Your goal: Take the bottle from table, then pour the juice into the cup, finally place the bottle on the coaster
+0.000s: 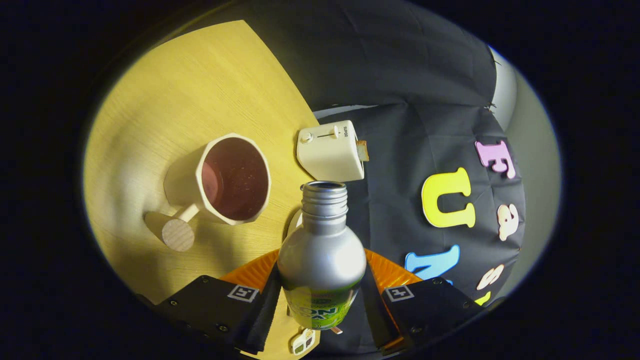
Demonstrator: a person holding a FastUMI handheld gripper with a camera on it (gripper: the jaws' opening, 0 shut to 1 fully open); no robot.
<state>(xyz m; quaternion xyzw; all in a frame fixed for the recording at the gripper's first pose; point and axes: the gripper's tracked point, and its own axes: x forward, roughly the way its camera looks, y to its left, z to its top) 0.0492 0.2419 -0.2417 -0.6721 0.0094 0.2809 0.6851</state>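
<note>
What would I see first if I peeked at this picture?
First you'd see the shiny silver bottle, cap off, squeezed between the gripper's two fingers. Next, the pale cup with its dark red inside and round wooden handle knob, standing on the yellow table beyond the fingers. Beside the cup, just past the bottle's mouth, sits a small cream toaster.

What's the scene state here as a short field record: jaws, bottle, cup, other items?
gripper: jaws shut on the bottle, one finger on each side
bottle: silver, uncapped, held tilted with its mouth toward the cup
cup: cream mug on the wooden table, dark inside, handle toward the gripper
toaster: white, at the table's far edge beyond the bottle
pour: no stream visible
coaster: cannot tell
</note>
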